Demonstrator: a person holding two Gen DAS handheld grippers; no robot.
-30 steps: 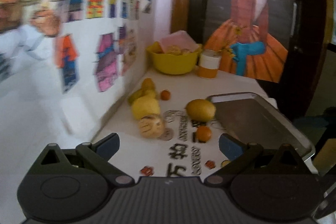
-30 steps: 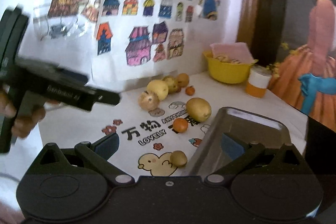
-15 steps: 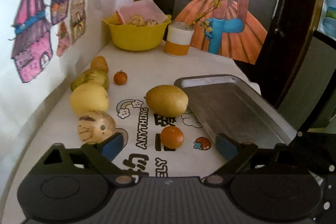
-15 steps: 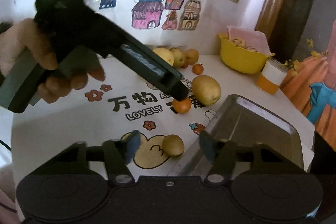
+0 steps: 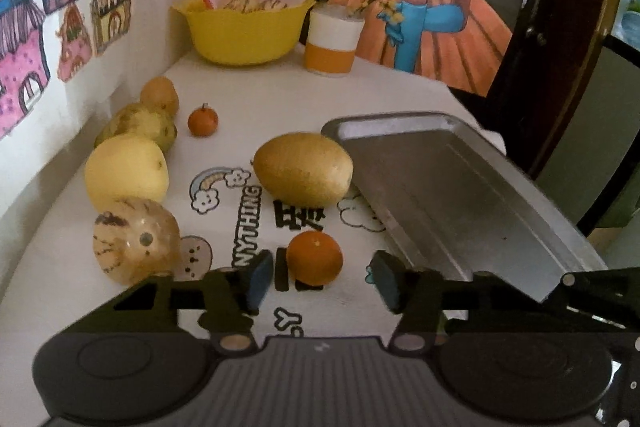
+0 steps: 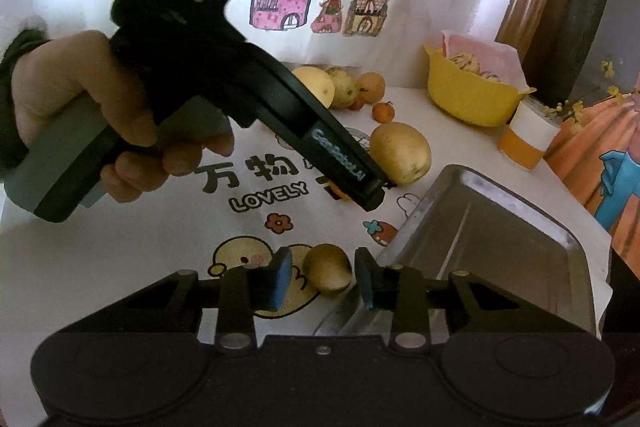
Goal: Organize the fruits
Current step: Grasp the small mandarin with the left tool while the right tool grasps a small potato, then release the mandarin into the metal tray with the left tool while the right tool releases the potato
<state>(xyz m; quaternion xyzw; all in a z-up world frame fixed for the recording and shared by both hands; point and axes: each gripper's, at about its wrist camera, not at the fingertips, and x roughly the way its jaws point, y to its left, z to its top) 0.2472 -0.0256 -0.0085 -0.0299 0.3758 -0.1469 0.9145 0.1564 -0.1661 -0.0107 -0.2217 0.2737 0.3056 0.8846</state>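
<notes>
Since the frame half a second back, the left gripper (image 5: 320, 281) has come down and forward: its blue pads, then spread well wider, now stand narrowed on either side of the small orange (image 5: 315, 257), with a gap visible on both sides. The right gripper (image 6: 322, 281) has likewise closed in around the small brown fruit (image 6: 328, 267); its pads bracket it closely, but contact cannot be confirmed.

Left to right in the left wrist view: a speckled round fruit (image 5: 136, 241), a yellow apple (image 5: 126, 173), a greenish pear (image 5: 140, 125) and a tan fruit (image 5: 160, 95) line the wall. A second small orange (image 5: 203, 121) sits apart from them. The large tan oval fruit (image 5: 304, 169) lies just beside the metal tray (image 5: 460, 183), which holds nothing visible. Behind stand a yellow bowl (image 5: 244, 35) and an orange-and-white cup (image 5: 332, 45).

In the right wrist view, a hand (image 6: 100, 115) holds the left tool, whose body hides most of the small orange. All fruit rests on the printed tablecloth (image 6: 160, 239).
</notes>
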